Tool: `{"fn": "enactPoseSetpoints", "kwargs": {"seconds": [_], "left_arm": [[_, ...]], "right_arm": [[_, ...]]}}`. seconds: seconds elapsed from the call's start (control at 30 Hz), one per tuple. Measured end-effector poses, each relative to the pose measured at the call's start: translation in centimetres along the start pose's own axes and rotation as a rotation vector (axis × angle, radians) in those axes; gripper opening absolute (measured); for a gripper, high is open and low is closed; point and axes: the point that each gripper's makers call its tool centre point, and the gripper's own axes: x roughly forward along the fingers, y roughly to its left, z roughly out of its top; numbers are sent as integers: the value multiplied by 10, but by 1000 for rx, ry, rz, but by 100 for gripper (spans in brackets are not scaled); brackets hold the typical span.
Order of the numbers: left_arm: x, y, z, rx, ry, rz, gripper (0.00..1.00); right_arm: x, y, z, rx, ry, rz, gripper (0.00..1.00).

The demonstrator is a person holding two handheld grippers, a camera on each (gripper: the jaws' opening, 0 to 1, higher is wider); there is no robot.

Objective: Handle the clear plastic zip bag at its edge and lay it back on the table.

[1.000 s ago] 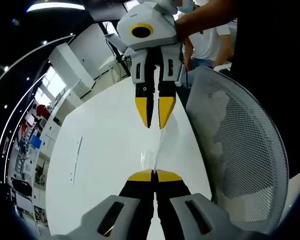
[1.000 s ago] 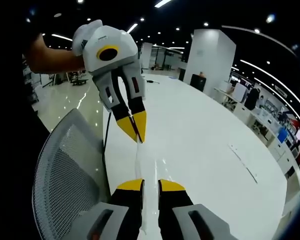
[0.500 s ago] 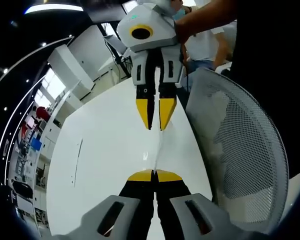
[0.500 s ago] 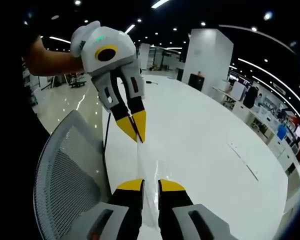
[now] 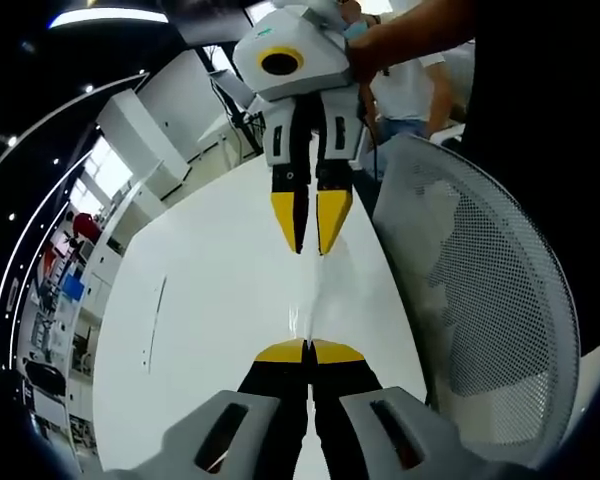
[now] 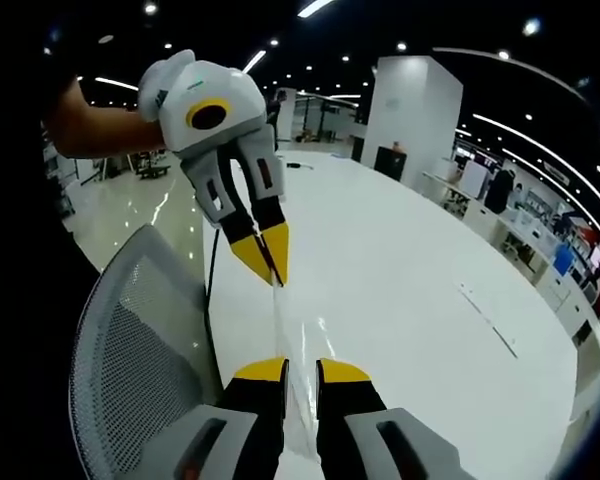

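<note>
- My left gripper [image 5: 306, 349] is clamped shut, yellow tips pressed together on the near edge of the clear zip bag [image 5: 310, 300].
- From the right gripper view I can see that same left gripper [image 6: 273, 262] across from me, tips pinched tight on the far end of the bag [image 6: 283, 335].
- My right gripper [image 6: 300, 370] has its jaws a little apart, with the bag's edge running down into the gap; whether the pads actually grip the plastic I cannot tell.
- In the left gripper view, the right gripper [image 5: 311, 234] faces me, yellow tips slightly parted, the bag's edge at them.
- The bag is stretched edge-on between both grippers, held above the white table [image 5: 210, 300].
- Beside the table's near edge stands a grey mesh chair [image 5: 480, 300].
- A person's hand [image 5: 365, 55] holds the right gripper's body.
</note>
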Motion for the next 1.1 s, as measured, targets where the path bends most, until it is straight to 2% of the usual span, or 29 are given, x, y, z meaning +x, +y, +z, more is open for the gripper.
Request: {"fn": "enactPoseSetpoints", "kwargs": {"seconds": [0.47, 0.77, 0.9, 1.0, 1.1], "left_arm": [[-1, -2, -2, -2, -4, -2, 0], [1, 0, 0, -31, -9, 7, 0], [1, 4, 9, -42, -34, 27, 0], [-1, 8, 14, -53, -58, 33, 0], [0, 3, 11, -37, -36, 1, 0]], "right_arm": [[-1, -3, 2, 10, -11, -13, 7], [5, 7, -1, 17, 1, 19, 7], [10, 12, -3, 22, 5, 34, 7], [12, 17, -5, 38, 14, 53, 0], [11, 19, -4, 36, 18, 56, 0]]}}
